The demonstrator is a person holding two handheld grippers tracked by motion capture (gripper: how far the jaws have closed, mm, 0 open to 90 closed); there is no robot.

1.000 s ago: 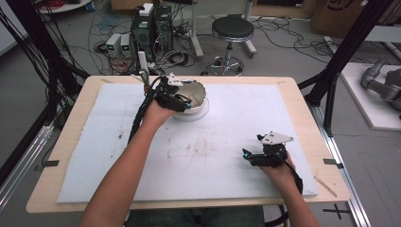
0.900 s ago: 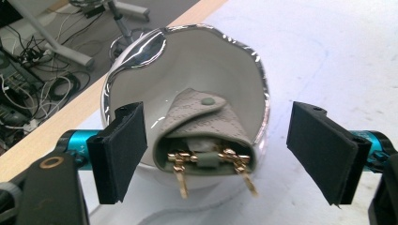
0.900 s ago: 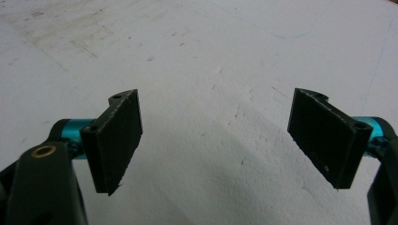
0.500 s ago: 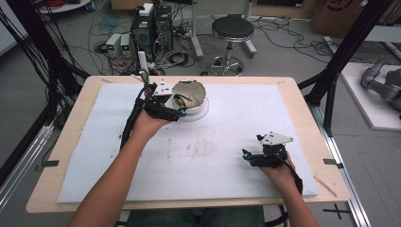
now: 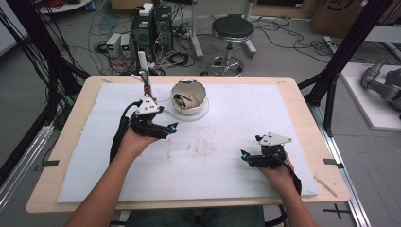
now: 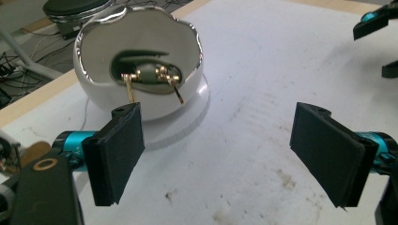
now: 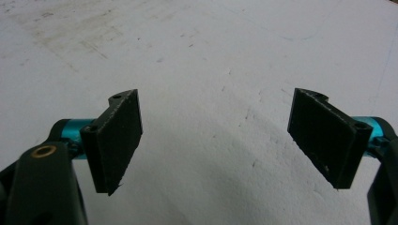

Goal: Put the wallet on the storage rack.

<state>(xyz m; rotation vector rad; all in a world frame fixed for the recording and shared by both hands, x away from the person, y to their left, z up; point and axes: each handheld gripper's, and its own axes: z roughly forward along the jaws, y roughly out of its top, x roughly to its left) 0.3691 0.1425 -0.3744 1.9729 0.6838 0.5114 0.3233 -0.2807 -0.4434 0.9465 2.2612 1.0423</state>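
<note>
Left gripper (image 5: 171,127) held over the white mat (image 5: 227,189), just in front of the bowl (image 5: 189,97) and apart from it; jaws spread wide, nothing between them. Same seen in the left gripper view (image 6: 218,154): 2 black pads far apart, bare mat in the gap, the bowl (image 6: 141,61) beyond the left-hand pad. Bowl stood upright on a white round plate (image 5: 202,113) at the far middle of the mat, near the table's (image 5: 66,142) back edge. Shiny inside of the bowl mirrored gold-coloured parts and a dark shape; hard to make out what lay in it. From above, something crumpled and pale in the bowl, too blurred to name. Bowl's top rim cut off by the frame edge in the left gripper view.

Right gripper (image 5: 244,155) rested low near the front right of the mat, well apart from the bowl, jaws likewise wide apart and empty (image 7: 216,140). Faint brownish stains on the mat between the 2 grippers. No readable writing or labels anywhere.
</note>
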